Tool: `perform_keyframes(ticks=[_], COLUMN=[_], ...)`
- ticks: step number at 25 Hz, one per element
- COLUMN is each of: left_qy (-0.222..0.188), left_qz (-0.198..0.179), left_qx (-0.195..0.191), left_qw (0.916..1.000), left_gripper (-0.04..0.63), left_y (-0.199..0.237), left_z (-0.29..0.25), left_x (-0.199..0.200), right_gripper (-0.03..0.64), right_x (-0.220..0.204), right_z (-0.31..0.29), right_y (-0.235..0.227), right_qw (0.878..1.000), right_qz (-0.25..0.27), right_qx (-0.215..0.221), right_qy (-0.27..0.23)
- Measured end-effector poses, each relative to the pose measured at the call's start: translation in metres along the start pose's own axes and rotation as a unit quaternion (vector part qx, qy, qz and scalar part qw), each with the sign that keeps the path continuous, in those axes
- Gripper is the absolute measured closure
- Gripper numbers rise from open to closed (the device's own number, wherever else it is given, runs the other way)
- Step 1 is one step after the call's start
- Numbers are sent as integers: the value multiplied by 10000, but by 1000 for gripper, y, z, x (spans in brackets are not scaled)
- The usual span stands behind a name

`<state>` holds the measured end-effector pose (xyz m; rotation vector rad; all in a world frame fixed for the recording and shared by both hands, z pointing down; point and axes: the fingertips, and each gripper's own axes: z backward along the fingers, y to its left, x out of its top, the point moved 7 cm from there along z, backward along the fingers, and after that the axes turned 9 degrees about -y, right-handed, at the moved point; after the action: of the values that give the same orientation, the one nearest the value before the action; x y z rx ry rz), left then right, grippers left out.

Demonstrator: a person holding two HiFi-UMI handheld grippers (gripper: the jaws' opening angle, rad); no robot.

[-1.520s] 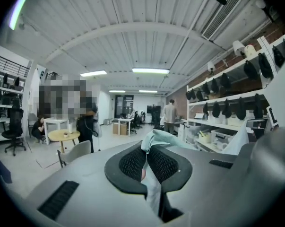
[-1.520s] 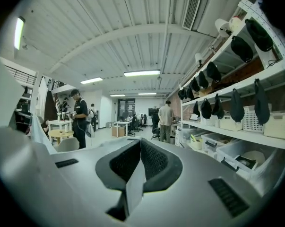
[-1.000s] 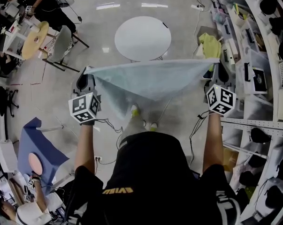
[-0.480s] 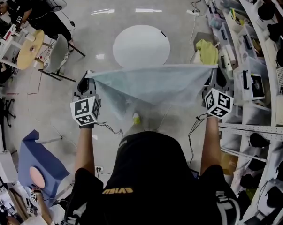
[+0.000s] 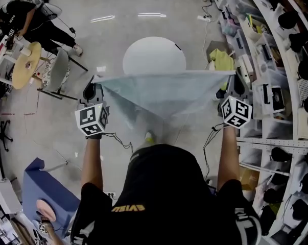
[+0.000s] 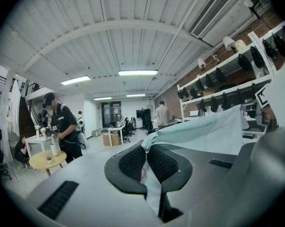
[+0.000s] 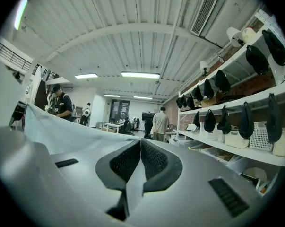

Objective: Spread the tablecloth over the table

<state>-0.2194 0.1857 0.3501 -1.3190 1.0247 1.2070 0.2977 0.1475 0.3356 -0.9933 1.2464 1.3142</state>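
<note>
Only one line of text appears: short yellow lettering [image 5: 127,207] on the person's black shirt [image 5: 164,188], near edge, seen inverted and not readable. Cubes on the left gripper [image 5: 94,82] and right gripper [image 5: 234,78] carry black-and-white square markers, no letters.

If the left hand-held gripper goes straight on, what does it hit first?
Nothing close, it seems: the left hand-held gripper, shut on the tablecloth, aims over open floor; the white table sits lower, rightward.
</note>
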Motion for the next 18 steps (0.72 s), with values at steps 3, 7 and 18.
perform_keyframes(ticks=[3,7,18], left_qy=[-67,-101,-227], left_qz=[-48,7,-591], left_qx=[-76,-103,-107], left_qw=[9999,9999,9979], left_gripper=[571,571,571], left_y=[19,48,64], left_z=[-19,-36,-104], left_x=[-2,-7,2], right_gripper=[609,609,609], right_x=[3,6,-9], right_z=[-16,-31,-87], right_y=[14,41,44], right_qw=[9999,9998,9995], right_qz=[58,82,188], right_qx=[-95,-154,-235], right_qy=[15,37,86])
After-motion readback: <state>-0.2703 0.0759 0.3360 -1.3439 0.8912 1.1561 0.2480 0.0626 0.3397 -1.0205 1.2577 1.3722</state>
